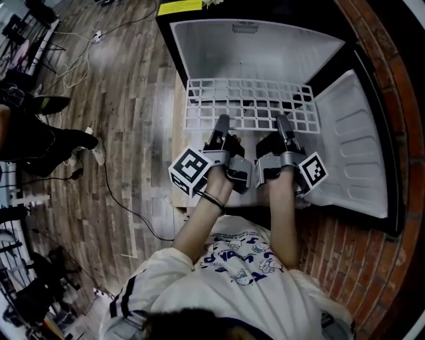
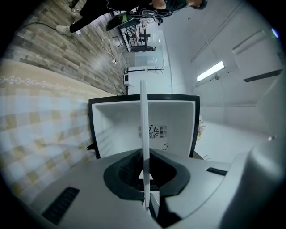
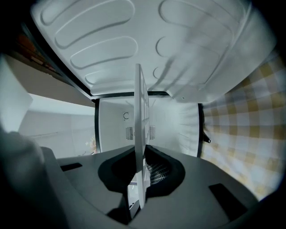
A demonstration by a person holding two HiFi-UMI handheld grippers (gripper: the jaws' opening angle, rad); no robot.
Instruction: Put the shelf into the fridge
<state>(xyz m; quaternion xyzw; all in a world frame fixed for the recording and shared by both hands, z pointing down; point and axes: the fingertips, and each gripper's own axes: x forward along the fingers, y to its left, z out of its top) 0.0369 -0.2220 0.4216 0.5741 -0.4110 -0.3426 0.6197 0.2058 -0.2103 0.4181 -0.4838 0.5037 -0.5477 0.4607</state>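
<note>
Your one open fridge (image 1: 255, 50) fills the top of the head view, its white door (image 1: 355, 146) swung out to the right. A yellow label (image 1: 179, 6) sits on the fridge's upper left corner, its print too small to read. You hold one white wire shelf (image 1: 249, 105) flat at the mouth of the cabinet. Your two tongs grip its near edge: the left gripper (image 1: 221, 125) is clamped on the left half and the right gripper (image 1: 283, 126) on the right half, each with its jaws closed on the rim.
</note>
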